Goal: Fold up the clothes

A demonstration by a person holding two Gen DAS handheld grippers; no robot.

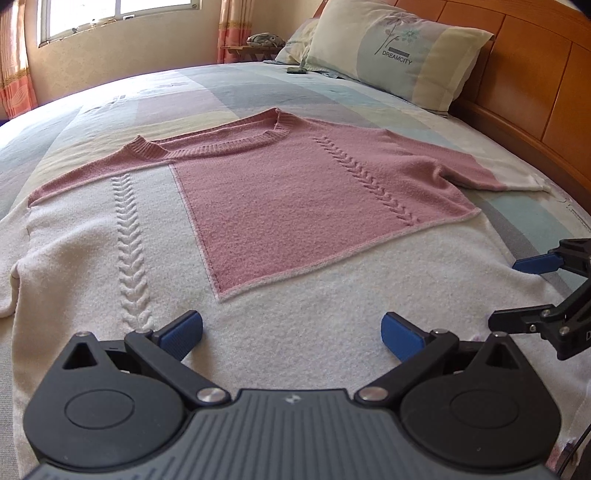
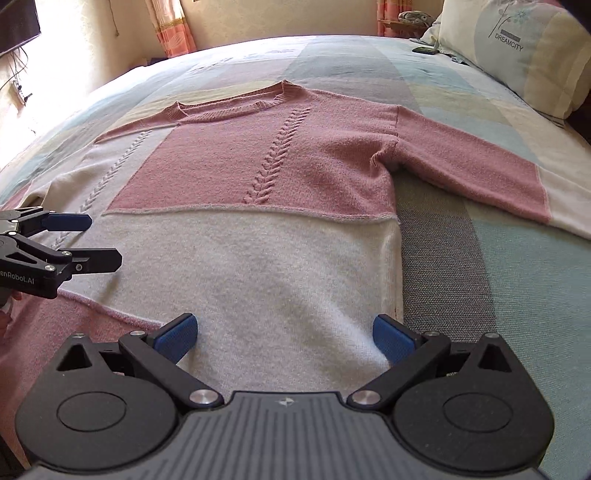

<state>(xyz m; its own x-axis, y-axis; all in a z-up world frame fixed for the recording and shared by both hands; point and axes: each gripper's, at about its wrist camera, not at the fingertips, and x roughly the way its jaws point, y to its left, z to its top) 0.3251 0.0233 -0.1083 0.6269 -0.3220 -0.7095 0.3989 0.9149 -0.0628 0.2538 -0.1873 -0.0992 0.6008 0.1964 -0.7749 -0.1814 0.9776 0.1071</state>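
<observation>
Centrally, a pink-and-white knitted sweater (image 1: pixel 280 192) lies spread flat, front up, on the bed (image 1: pixel 369 92), whose cover is a pale patchwork of blue, grey and cream blocks. Its neckline points toward the far side of the bed; its white hem lies nearest the cameras. One sleeve (image 2: pixel 472 166) extends sideways toward the pillow (image 1: pixel 402 51), which leans against the wooden headboard (image 1: pixel 535 74). No container appears in either view.

Left gripper (image 1: pixel 291 332): jaws spread wide, the blue pads (image 1: pixel 183 334) poised above the white lower part of the sweater, with nothing between them; contact with the knit cannot be judged. Right gripper (image 2: pixel 284 338): jaws likewise spread wide and holding nothing, positioned over the white hem area close to the sweater's side edge. Each gripper shows at the margin of the other's view, the two standing side by side and apart. A curtained window (image 1: pixel 118 14) stands beyond the bed.
</observation>
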